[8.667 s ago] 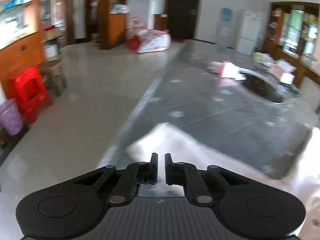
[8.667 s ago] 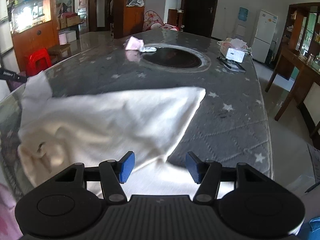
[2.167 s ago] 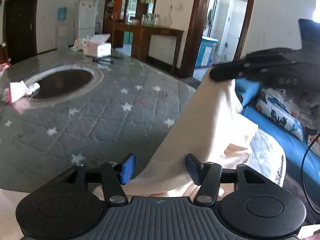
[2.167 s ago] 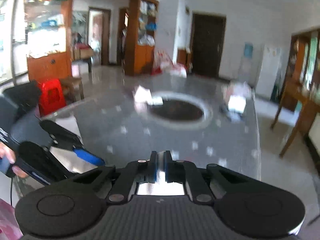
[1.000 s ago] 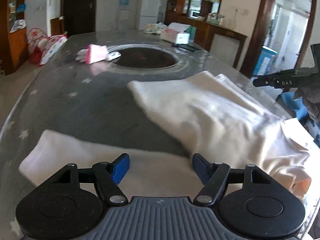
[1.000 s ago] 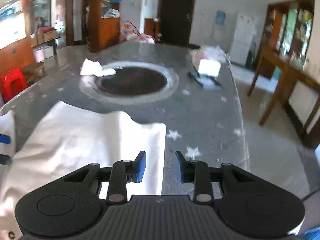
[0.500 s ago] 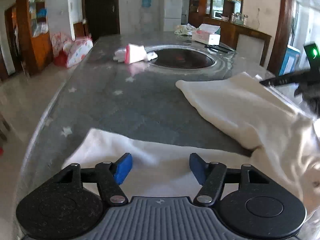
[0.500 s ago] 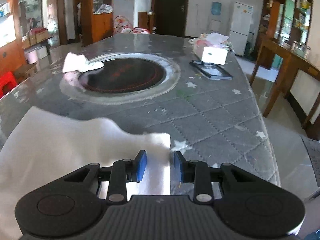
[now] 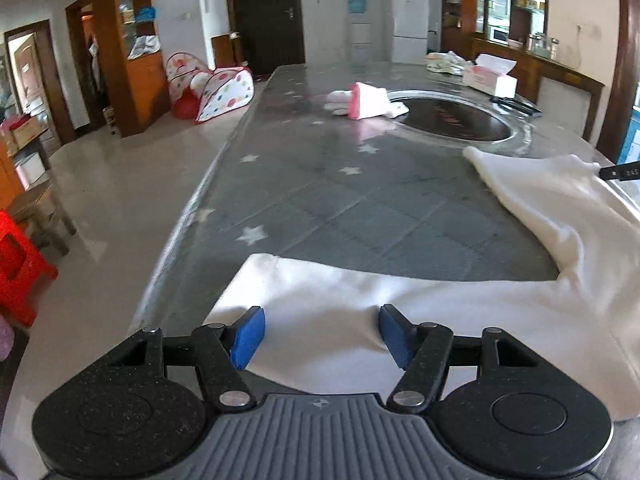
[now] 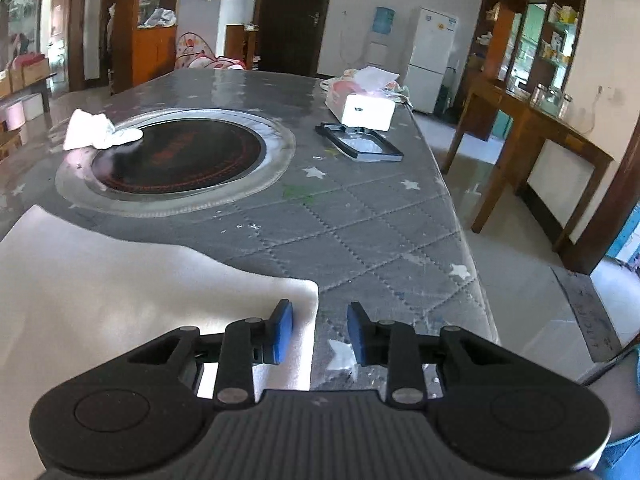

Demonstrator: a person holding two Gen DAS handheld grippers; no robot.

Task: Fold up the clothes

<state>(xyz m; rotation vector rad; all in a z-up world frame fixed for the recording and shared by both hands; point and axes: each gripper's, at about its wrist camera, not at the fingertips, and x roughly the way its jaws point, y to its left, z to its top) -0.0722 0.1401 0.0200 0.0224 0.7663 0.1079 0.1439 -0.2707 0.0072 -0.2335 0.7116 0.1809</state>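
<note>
A white garment (image 9: 460, 304) lies spread on the grey star-patterned table (image 9: 320, 184). In the left wrist view it reaches from the near edge up to the right. My left gripper (image 9: 320, 336) is open, low over the garment's near left part. In the right wrist view the garment (image 10: 132, 280) fills the lower left. My right gripper (image 10: 319, 338) is open over the garment's right corner, one blue pad (image 10: 282, 338) above cloth, the other (image 10: 358, 340) above bare table. The right gripper's tip (image 9: 622, 171) shows at the far right of the left view.
A round dark inset cooktop (image 10: 176, 158) sits mid-table. A pink-white cloth (image 9: 366, 101), a tissue box (image 10: 366, 106) and a black tray (image 10: 360, 145) lie beyond. The table's right edge (image 10: 476, 280) drops to the floor. A red stool (image 9: 18, 264) stands at the left.
The garment was lifted and laid out flat on the table. My right gripper has opened wider at the garment's corner. My left gripper stays open and has shifted left along the near edge.
</note>
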